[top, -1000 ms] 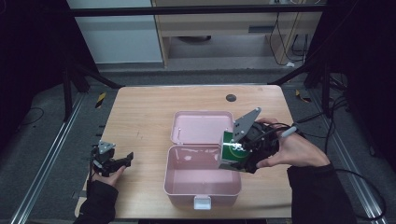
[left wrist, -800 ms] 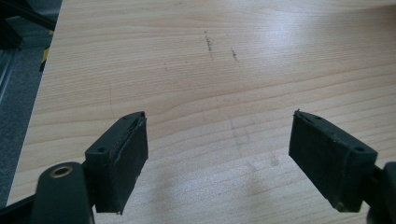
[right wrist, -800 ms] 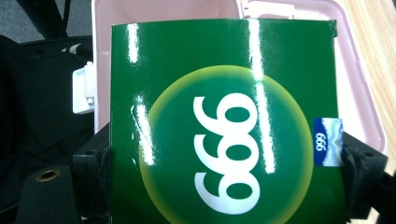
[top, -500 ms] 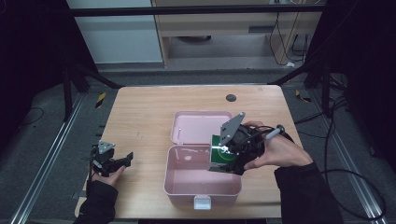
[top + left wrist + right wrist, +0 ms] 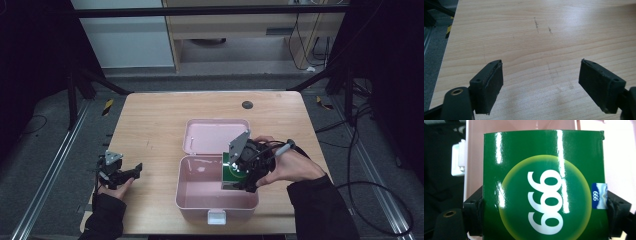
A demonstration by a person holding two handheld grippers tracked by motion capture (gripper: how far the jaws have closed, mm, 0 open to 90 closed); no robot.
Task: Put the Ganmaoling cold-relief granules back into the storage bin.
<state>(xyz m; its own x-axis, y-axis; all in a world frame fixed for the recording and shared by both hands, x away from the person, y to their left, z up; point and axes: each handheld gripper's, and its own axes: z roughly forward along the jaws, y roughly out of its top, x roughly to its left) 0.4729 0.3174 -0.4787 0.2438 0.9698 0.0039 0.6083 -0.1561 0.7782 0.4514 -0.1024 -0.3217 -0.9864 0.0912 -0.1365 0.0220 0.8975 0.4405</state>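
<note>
My right gripper (image 5: 244, 170) has its jaws clenched on a glossy green cardboard box (image 5: 544, 187), one black pad pressed against each of its side edges. The box carries a yellow-green circle with white "999" digits and a small blue label with the same number on one edge. In the high view I hold this green box (image 5: 231, 172) tilted over the right part of the open pink plastic case (image 5: 200, 192), its lower end down past the rim; I cannot tell whether it touches the bottom. The case sits near the front edge of the light wooden desk (image 5: 150, 120), a little right of the middle, with its lid (image 5: 215, 135) laid flat behind it towards the far edge and a white latch (image 5: 216, 217) on its front wall.

My left gripper (image 5: 120, 172) is near the front left corner of the desk, well apart from the case. Its jaws are released, spread wide with bare wood (image 5: 541, 50) between them, grasping nothing. A small dark round cap (image 5: 247, 105) lies near the far edge of the desk.
</note>
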